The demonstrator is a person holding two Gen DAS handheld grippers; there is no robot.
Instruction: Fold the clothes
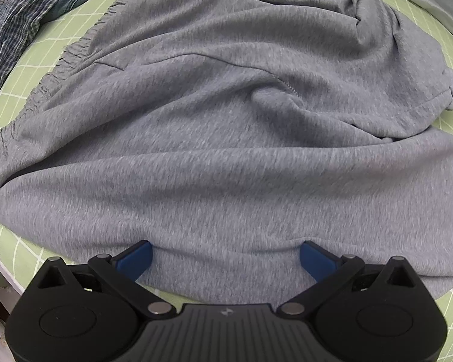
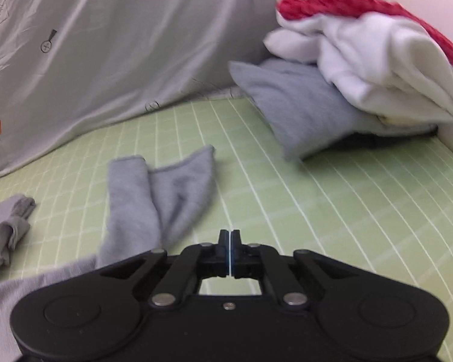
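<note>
Left tongs (image 1: 226,256): spread wide, blue pads (image 1: 137,259) resting at the near hem of the grey sweatshirt (image 1: 226,138), which passes between them unclamped. The sweatshirt lies spread over the green grid mat (image 1: 15,250), ribbed edge to the left; a plaid shirt (image 1: 12,21) sits at far left. Right tongs (image 2: 229,235): pressed together, gripping nothing, above the mat, just right of a grey sleeve (image 2: 154,199). Far right: a stack of folded clothes (image 2: 362,69) (grey below, white and red above). The printed marks on the pale sheet (image 2: 105,45) behind are illegible.
</note>
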